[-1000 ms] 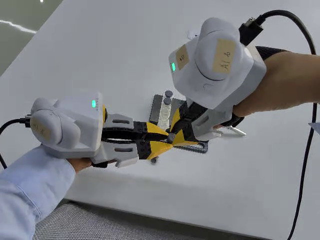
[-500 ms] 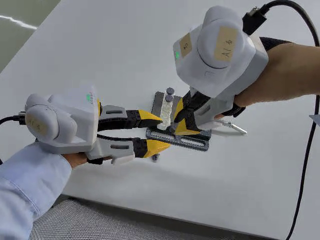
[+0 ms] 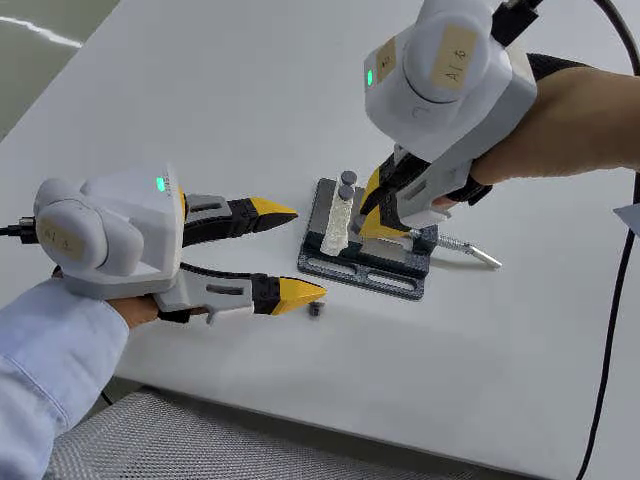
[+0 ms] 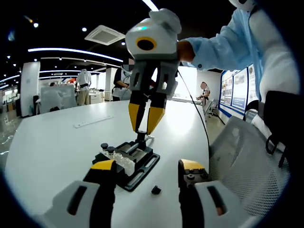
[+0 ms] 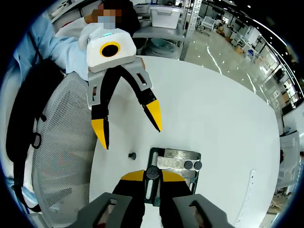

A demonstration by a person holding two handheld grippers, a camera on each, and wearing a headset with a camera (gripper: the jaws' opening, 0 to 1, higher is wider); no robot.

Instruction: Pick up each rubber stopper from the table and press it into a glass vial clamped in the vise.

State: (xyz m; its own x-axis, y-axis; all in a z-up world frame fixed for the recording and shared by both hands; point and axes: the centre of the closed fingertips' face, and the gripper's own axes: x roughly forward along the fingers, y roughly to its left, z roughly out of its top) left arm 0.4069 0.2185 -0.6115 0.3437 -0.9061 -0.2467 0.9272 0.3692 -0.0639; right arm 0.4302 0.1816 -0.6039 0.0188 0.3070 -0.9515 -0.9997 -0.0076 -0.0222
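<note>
A black vise (image 3: 385,272) on the white table clamps clear glass vials (image 3: 338,225); two of them carry grey stoppers (image 3: 347,181). My right gripper (image 3: 372,228) hangs over the vise's near end, shut on a dark rubber stopper (image 5: 152,172), which also appears between its yellow tips (image 4: 141,136). My left gripper (image 3: 300,252) stands open to the left of the vise, with nothing between its fingers. One loose stopper (image 3: 315,310) lies on the table just in front of the vise, near the left gripper's lower fingertip (image 3: 308,291).
The vise's screw handle (image 3: 472,250) sticks out to the right. The table's front edge (image 3: 300,425) runs close below the left gripper, with a mesh chair (image 3: 200,445) beneath. A black cable (image 3: 610,300) hangs at the right.
The two grippers' tips were together one second ago. My left gripper has opened and drawn back to the left. The right gripper stays shut and has lifted over the vise.
</note>
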